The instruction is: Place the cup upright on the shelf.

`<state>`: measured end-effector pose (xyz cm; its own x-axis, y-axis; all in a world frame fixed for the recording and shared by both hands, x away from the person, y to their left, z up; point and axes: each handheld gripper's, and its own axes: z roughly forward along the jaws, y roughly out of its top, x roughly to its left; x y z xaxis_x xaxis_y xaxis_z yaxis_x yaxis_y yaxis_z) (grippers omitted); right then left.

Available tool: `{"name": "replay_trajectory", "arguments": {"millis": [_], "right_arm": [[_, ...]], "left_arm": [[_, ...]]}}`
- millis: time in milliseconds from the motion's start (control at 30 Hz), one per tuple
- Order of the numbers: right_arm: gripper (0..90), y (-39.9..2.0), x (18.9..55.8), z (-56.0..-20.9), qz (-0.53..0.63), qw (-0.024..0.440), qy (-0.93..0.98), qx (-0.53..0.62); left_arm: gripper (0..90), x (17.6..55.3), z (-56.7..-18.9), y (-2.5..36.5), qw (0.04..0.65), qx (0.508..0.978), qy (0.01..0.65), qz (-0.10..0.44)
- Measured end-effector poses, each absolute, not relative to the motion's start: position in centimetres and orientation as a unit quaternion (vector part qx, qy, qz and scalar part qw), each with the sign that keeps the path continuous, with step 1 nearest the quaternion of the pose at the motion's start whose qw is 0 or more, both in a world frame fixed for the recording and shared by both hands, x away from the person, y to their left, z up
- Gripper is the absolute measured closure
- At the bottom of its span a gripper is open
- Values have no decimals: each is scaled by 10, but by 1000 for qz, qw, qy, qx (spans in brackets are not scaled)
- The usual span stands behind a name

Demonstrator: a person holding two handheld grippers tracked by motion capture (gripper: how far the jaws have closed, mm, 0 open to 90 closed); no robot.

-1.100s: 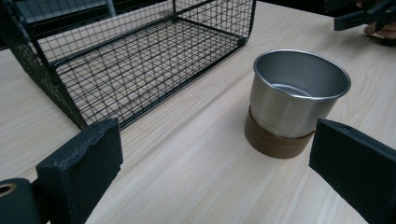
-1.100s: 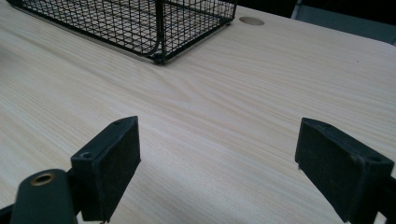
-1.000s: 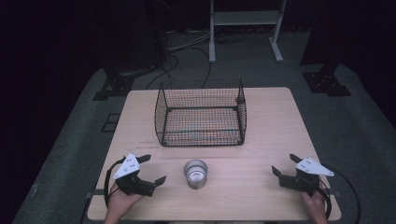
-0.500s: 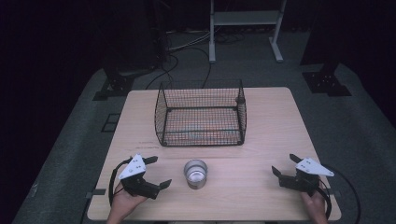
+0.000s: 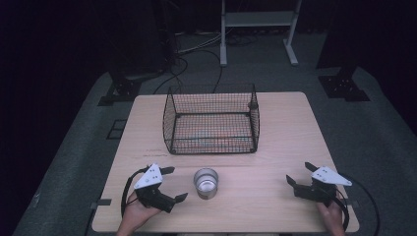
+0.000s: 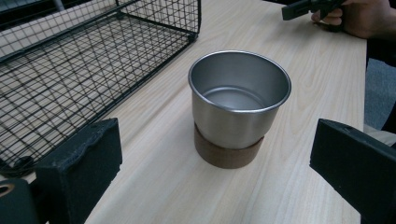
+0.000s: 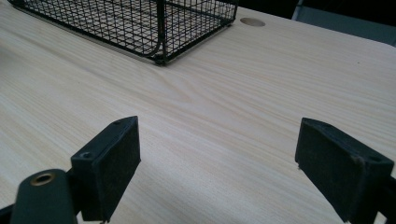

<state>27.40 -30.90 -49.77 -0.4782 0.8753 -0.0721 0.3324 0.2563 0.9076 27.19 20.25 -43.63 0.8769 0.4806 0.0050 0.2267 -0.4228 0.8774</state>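
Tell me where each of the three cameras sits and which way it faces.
High view: above the person's side, looking forward and down on the table, wire basket and steel cup; both hands and tools show.
Left gripper view: on the left tool, aimed at the cup, open jaws either side.
Right gripper view: on the right tool, facing bare tabletop.
All three share the basket.

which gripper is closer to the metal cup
Left. The left gripper sits open just beside the metal cup, jaws facing it. The right gripper rests open far off near the table's right edge.
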Motion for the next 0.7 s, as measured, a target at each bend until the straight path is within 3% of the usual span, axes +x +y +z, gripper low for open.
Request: {"name": "replay_trajectory", "arguments": {"millis": [700], "right_arm": [[134, -309, 274, -498, 450, 301, 732, 412]], "left_arm": [[13, 279, -438, 181, 477, 852, 188, 105]]}}
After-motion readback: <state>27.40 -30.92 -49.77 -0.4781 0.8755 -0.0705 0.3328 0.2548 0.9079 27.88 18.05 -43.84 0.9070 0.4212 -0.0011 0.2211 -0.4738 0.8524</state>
